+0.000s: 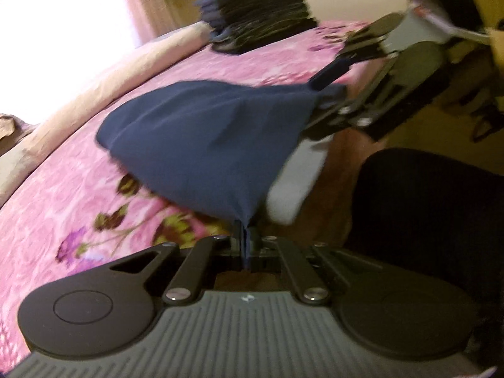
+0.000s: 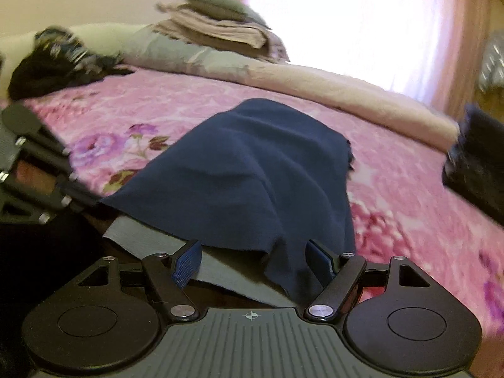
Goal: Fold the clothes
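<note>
A navy blue cloth (image 1: 201, 138) lies partly folded on the pink floral bedspread (image 1: 63, 204), its near edge hanging over the bed's edge. My left gripper (image 1: 245, 239) is shut on a corner of this cloth. In the right wrist view the same cloth (image 2: 252, 176) runs from the bed down between my right gripper's fingers. My right gripper (image 2: 252, 261) is open, its blue pads (image 2: 186, 263) apart, with the cloth's corner hanging loose between them. The right gripper also shows in the left wrist view (image 1: 330, 94), beside the cloth's far corner.
A stack of folded dark clothes (image 1: 261, 22) sits at the far side of the bed. A heap of unfolded dark clothes (image 2: 60, 63) lies at the back left. Folded beige blankets and pillows (image 2: 217, 31) lie by the bright window. A dark trouser leg (image 1: 425, 214) stands beside the bed.
</note>
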Demonstrator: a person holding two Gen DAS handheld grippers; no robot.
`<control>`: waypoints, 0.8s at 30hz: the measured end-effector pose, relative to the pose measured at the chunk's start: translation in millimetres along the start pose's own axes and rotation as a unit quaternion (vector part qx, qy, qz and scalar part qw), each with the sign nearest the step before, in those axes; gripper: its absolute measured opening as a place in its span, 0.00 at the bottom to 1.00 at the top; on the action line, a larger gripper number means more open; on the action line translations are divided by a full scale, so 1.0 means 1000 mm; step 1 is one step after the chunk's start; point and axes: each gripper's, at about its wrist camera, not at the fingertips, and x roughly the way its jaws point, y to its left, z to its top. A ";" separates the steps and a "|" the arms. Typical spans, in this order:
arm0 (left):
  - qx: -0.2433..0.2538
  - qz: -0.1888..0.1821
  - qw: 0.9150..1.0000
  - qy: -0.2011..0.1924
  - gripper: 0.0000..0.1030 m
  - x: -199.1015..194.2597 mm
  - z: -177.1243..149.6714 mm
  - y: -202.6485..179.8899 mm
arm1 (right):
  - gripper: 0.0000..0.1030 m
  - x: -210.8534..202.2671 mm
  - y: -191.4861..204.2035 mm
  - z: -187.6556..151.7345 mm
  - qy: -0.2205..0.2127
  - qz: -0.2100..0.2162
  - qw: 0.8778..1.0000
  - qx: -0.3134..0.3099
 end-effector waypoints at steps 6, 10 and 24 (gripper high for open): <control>-0.004 -0.010 1.000 -0.006 0.00 0.002 0.003 0.002 | 0.87 -0.011 -0.031 -0.013 0.008 0.041 0.972 0.232; -0.016 -0.022 1.000 -0.012 0.00 -0.004 0.005 0.008 | 0.98 -0.006 -0.047 -0.038 0.000 0.083 0.905 0.417; 0.060 -0.047 0.997 -0.007 0.00 -0.010 0.022 0.000 | 0.66 0.034 -0.067 -0.055 -0.047 0.147 0.726 0.670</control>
